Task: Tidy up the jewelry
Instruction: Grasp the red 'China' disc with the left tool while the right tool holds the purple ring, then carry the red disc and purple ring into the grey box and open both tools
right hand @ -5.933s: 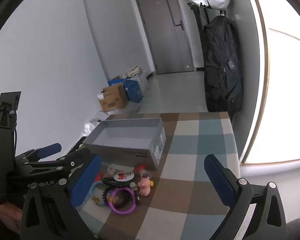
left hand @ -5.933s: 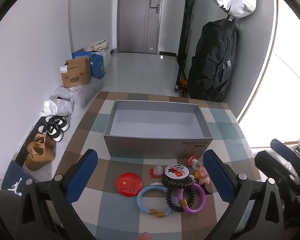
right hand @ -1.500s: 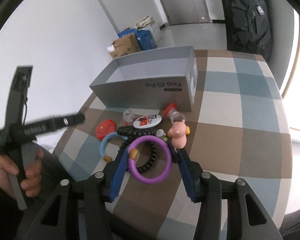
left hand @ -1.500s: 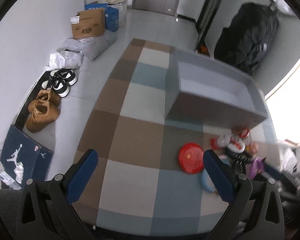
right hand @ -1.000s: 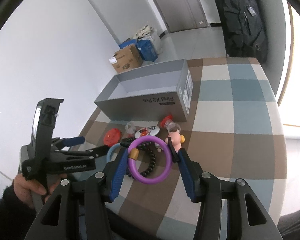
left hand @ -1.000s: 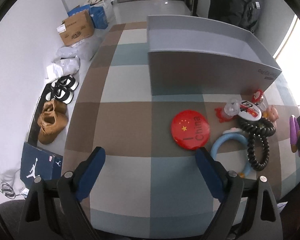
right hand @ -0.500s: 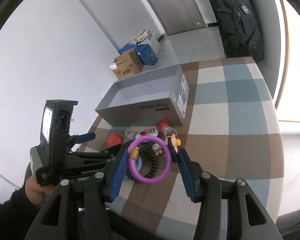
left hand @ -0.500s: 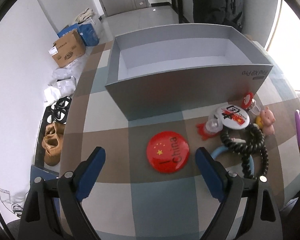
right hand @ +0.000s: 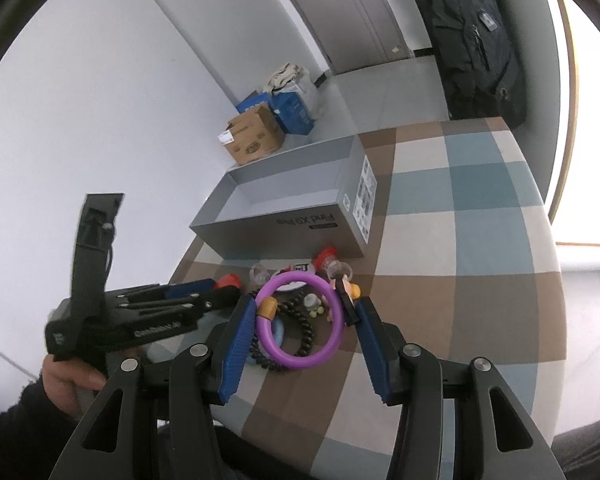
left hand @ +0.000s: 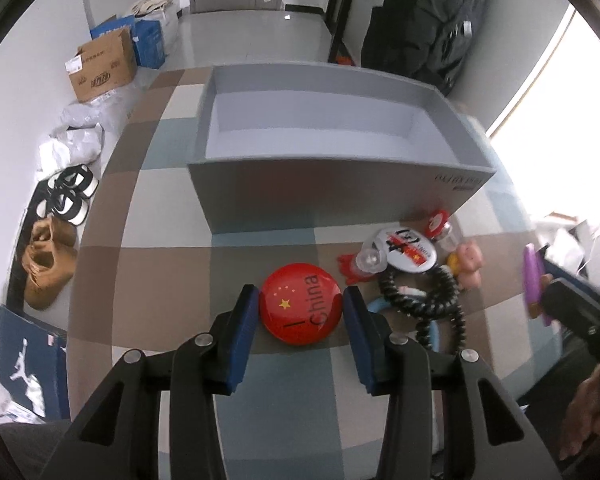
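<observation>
The left gripper (left hand: 300, 312) points down at the table, and its blue jaws have just been closing in. The red badge (left hand: 301, 304) w/ a star and "China" on it sits right between them. The pads look like they touch its two edges, so it is pinched, but the badge lies flat on the checked cloth (left hand: 168, 280).

Just right of that gripper is a small heap: a black bead bracelet (left hand: 440, 300) on top of a light blue ring (left hand: 380, 305), a white badge (left hand: 405, 249), a pink pig (left hand: 471, 261) & two little clear things w/ red bits. Straight ahead of the gripper, past the badge, stands the open grey box (left hand: 332, 184); its inside shows bare grey floor.

The right gripper (right hand: 306, 320) is clamped on the purple ring (right hand: 300, 320), one pad on each side, and holds it up above the heap. An orange bead on the ring sits by the left pad. The grey box is ahead of this gripper too, a bit to the left.

A hand (right hand: 66, 380) in a dark sleeve grips the left tool's handle.

Off the table, left of the left gripper: shoes (left hand: 48, 268) & a cardboard box (left hand: 102, 64) on the floor.
</observation>
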{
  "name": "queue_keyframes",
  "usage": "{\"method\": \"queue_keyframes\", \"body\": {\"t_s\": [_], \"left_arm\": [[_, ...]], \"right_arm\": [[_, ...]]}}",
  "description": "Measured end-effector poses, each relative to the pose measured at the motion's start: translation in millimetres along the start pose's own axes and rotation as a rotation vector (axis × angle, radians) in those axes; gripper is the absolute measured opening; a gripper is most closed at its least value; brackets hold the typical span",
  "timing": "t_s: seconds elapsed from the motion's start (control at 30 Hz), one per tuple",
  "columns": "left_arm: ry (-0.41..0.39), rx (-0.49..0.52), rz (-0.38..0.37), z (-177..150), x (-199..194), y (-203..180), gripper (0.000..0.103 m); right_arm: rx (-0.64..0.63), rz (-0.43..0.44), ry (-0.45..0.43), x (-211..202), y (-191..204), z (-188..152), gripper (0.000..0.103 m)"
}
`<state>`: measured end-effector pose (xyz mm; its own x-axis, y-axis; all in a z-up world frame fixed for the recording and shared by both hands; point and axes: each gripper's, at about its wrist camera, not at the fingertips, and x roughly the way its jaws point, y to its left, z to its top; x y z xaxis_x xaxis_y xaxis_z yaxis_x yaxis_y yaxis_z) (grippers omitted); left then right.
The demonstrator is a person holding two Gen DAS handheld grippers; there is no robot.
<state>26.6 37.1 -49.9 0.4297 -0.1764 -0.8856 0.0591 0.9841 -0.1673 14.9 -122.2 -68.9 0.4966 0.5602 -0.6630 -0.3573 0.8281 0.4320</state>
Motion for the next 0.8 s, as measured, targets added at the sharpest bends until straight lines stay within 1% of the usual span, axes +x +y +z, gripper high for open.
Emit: {"method": "queue_keyframes", "body": {"t_s": [0.1, 0.23, 0.43, 0.5, 0.63, 0.73, 0.8], "left_arm": [[-0.033, -0.009, -0.026, 2, -11, -3, 0.038], [-0.085, -0.017, -0.052, 5, -27, -8, 0.038], [-0.154, -0.036, -0.098, 24, -46, -7, 0.038], [-0.168, -0.035, -0.112, 31, -50, -5, 0.038], [-0.18, -0.019, -0.11, 49, -48, -3, 0.038], [-0.179, -0.011, -0.109, 62, -42, 0, 0.038], [-0.174, -0.009, -0.122, 70, -36, 2, 0.038]], "right_arm": [[0.002, 0.011, 0.004, 2, 1, 2, 0.05], [0.005, 0.016, -0.018, -1, 5, 8, 0.05], [-0.045, 0.023, -0.075, -12, 21, 39, 0.05], [-0.06, 0.027, -0.082, -12, 26, 51, 0.05], [-0.101, 0.031, -0.1, -5, 35, 81, 0.05], [-0.107, 0.038, -0.097, 6, 36, 99, 0.05], [-0.109, 0.04, -0.086, 14, 35, 105, 0.05]]}}
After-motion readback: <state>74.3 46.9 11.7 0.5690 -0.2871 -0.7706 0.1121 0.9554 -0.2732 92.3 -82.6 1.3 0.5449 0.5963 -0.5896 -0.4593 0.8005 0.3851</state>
